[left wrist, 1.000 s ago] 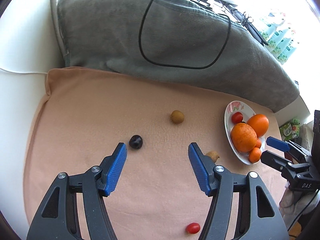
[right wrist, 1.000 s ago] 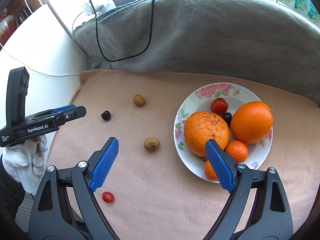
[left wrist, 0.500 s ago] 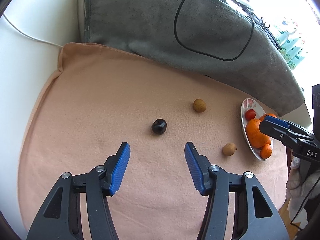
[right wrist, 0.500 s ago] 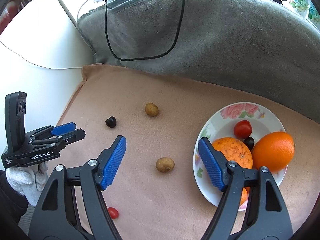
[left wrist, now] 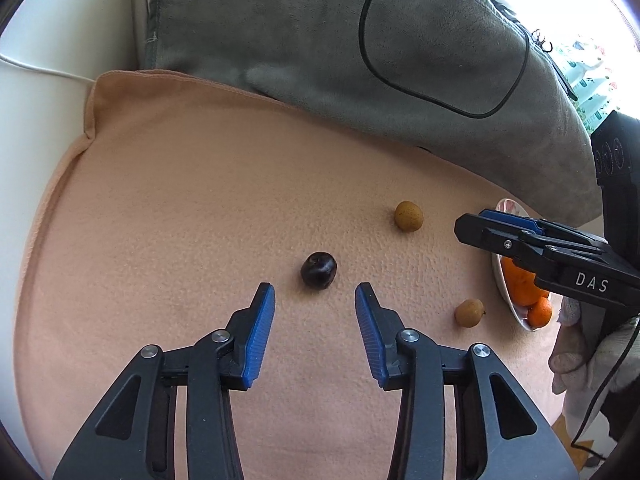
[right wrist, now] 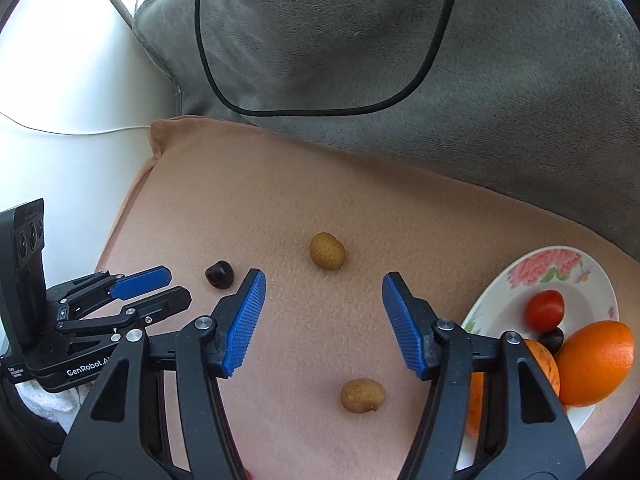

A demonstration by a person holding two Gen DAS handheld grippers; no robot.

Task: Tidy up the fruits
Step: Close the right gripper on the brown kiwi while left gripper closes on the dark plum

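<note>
A dark cherry (left wrist: 318, 269) lies on the peach cloth (left wrist: 180, 208), just ahead of my open, empty left gripper (left wrist: 315, 298). It also shows in the right wrist view (right wrist: 219, 274), next to the left gripper (right wrist: 160, 286). Two small brown fruits lie on the cloth: the far one (right wrist: 327, 251) ahead of my open, empty right gripper (right wrist: 323, 286), the near one (right wrist: 363, 395) below its jaws. They also show in the left wrist view, far (left wrist: 408, 216) and near (left wrist: 469, 312). The right gripper (left wrist: 476, 226) shows at the right there.
A floral plate (right wrist: 560, 268) at the right holds oranges (right wrist: 596, 362), a cherry tomato (right wrist: 544, 310) and a dark cherry (right wrist: 551, 340). A grey cushion (right wrist: 440, 80) with a black cable (right wrist: 208, 64) lies behind the cloth. White surface lies left of the cloth.
Both grippers have moved forward over the cloth. The left one has closed in on the dark cherry. The right one has shifted left, off the plate, over the brown fruits.
</note>
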